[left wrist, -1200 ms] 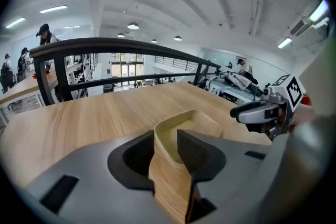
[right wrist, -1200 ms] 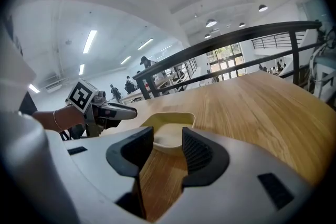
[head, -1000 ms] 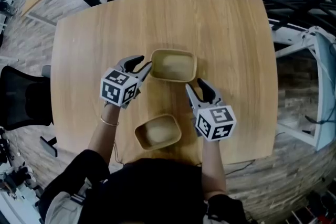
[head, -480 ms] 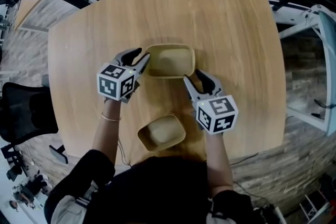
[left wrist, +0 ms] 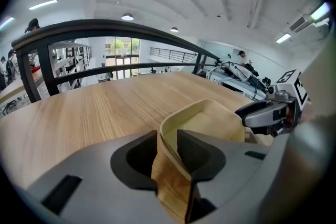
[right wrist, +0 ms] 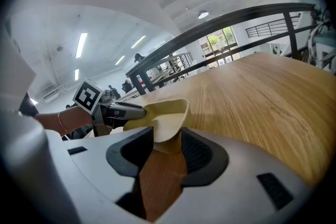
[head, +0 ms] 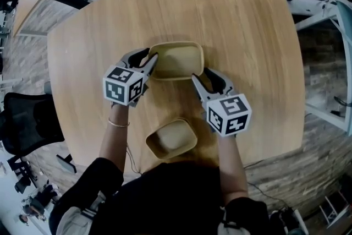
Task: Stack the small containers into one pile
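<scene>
**Container clamped at two opposite corners**

Near the middle of the pale wooden table (head: 242,25), the wide tan wooden container (head: 177,60) with rounded corners is taken by both tools. The left gripper (head: 149,58) is clamped on its 10 o'clock corner and the right gripper (head: 200,75) on its 4 o'clock corner. In each gripper view one pad is seen inside the rim and one outside, with the curved wall filling the gap.

A diagonal two-point hold is judged to be chosen so that the broad container can be carried level, without twisting. The smaller tan wooden container (head: 171,139) is left untouched at 6 o'clock of the wide one, well apart from both grippers, so no pile is formed yet.

Whether the held container's base rests on the table cannot be told, because its lower wall is covered by the gripper bodies. The smaller container is shown in neither gripper view. The table's 6 o'clock edge is cut off by the person's dark clothing (head: 165,195).
</scene>
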`<state>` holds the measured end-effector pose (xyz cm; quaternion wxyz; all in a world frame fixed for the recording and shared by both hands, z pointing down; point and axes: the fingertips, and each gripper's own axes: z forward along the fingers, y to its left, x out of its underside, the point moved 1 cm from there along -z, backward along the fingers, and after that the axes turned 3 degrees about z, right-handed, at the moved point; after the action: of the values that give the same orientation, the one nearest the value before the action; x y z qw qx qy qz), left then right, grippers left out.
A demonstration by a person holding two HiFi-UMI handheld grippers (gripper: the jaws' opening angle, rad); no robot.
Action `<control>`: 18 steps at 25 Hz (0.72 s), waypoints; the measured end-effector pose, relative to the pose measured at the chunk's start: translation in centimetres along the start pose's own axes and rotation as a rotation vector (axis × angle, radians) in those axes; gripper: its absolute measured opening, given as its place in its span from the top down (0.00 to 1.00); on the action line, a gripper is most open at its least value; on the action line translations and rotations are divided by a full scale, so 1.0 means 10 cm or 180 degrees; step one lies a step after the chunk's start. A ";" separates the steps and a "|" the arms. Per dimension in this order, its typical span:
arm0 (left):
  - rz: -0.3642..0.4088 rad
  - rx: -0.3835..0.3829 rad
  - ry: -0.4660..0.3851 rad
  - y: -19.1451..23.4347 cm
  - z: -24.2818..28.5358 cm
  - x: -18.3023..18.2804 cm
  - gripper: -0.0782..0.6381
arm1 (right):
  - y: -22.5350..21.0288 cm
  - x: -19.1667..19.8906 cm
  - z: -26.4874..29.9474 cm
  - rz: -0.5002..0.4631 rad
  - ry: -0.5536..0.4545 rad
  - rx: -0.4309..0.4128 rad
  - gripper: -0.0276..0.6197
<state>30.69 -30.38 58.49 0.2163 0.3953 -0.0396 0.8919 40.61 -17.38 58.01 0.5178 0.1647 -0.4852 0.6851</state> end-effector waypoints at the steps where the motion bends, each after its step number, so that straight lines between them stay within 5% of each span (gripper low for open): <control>1: 0.0008 -0.0009 0.0030 0.00 0.01 0.02 0.72 | 0.01 0.00 0.01 0.0015 0.0001 -0.0015 0.71; 18: -0.0037 -0.0014 0.0229 -0.08 -0.16 0.06 0.75 | 0.15 -0.05 -0.03 0.0037 -0.0069 -0.0100 0.71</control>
<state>29.58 -29.06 57.77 0.2236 0.3626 -0.0315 0.9042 39.65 -17.41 56.76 0.5110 0.1611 -0.5025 0.6786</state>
